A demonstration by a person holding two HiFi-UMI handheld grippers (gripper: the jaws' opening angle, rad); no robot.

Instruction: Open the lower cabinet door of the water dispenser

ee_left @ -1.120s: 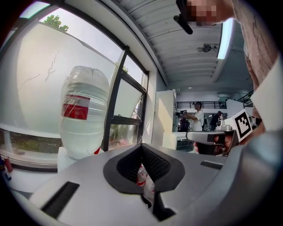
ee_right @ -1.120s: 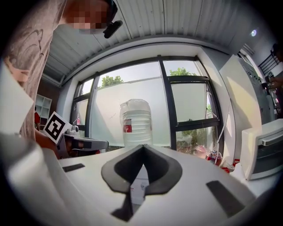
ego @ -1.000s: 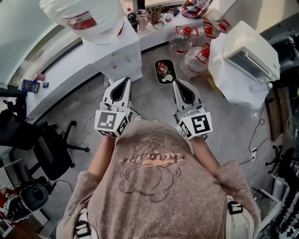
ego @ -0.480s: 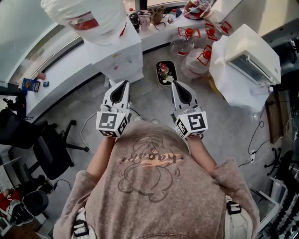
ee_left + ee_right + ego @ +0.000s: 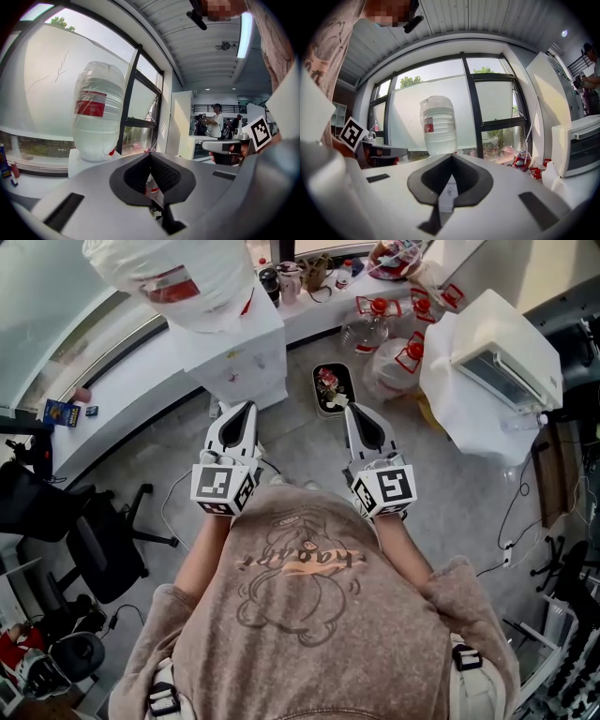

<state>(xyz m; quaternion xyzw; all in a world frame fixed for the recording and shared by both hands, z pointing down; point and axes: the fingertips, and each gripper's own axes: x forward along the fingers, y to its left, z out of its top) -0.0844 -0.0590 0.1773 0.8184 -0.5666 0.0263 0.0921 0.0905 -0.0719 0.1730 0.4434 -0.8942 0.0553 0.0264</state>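
While the water dispenser (image 5: 234, 348) is standing against the curved window wall, ahead of the person and a little to the left, its lower cabinet door (image 5: 248, 382) is facing them low on the front. It is showing strongly foreshortened from above, and no handle is making itself out. An inverted water bottle (image 5: 178, 273) is sitting on top.

Left tongs (image 5: 247, 409) are pointing at the dispenser's base, near it but not touching. Their pads are pressing together with nothing between them. Right tongs (image 5: 352, 411) are likewise closed and empty, aiming further right, toward a black tray (image 5: 330, 385) lying on the floor (image 5: 300, 442).

Judgement: both tools are hanging level at waist height because the approach is not yet under way. The left pair is lying nearer the door and looking the likelier to take it. Closed tongs will be needing to part, or to hook an edge.

Spare jugs (image 5: 398, 357) and a white box appliance (image 5: 497, 357) are crowding the right side, well apart from the door's swing.
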